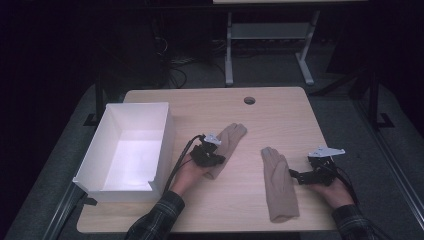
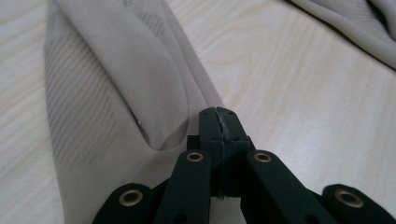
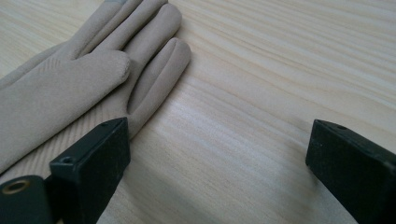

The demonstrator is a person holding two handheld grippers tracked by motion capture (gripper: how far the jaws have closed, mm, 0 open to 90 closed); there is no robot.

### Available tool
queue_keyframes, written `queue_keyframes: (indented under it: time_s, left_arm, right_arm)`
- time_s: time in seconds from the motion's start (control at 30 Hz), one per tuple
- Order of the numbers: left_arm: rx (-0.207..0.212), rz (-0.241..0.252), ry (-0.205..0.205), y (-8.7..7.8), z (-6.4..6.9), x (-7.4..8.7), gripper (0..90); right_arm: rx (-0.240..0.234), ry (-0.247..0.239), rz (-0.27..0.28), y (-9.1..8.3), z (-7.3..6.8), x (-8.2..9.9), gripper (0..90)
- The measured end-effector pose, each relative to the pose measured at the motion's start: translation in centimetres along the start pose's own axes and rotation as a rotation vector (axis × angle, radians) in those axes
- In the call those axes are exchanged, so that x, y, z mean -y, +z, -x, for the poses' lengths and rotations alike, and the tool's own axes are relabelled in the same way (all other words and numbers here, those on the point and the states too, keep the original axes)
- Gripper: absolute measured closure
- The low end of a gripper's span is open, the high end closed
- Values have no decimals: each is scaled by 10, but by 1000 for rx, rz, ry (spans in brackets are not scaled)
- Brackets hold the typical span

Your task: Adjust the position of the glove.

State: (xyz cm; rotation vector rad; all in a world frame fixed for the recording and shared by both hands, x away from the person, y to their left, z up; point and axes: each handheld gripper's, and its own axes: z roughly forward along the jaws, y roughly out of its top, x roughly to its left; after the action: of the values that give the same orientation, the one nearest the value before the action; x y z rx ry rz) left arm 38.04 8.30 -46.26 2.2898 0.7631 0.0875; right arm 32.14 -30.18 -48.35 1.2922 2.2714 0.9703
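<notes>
In the high view, two beige gloves lie on the wooden table (image 1: pixel 280 112). The left glove (image 1: pixel 227 142) has its long axis slanted, with fingertips pointing away from the person and a little to the right. The left gripper (image 1: pixel 212 150) sits on its lower part. The right glove (image 1: pixel 278 182) lies almost straight, with fingertips toward the far edge of the table and the cuff near the person. The right gripper (image 1: pixel 305 176) is just beside its right edge. A white box (image 1: pixel 162 145) stands at the left of the table.

In the left gripper view, the jaws are pressed together, and the edge of the left glove (image 2: pixel 116 88) seems pinched at their tips. Its cloth stretches away up and to the left.

In the right gripper view, the jaws stand wide apart with bare table between them. The right glove (image 3: pixel 70 79) lies at the left, touching the left jaw, with fingers pointing up and to the right.
</notes>
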Motion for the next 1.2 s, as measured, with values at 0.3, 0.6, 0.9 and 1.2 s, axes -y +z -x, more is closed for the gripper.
queue_keyframes:
  time_s: [0.3,0.6,0.9,1.2]
  left_arm:
    - [51,-20,25,-4,18,8,897]
    - [97,-41,64,-9,43,17,897]
    - [127,-57,93,-13,62,24,897]
    - [71,9,79,-33,49,17,896]
  right_arm:
    - [0,0,0,0,0,0,57]
    - [1,0,0,0,0,0,57]
    - [0,-2,2,0,0,0,58]
    - [0,-3,2,0,0,0,58]
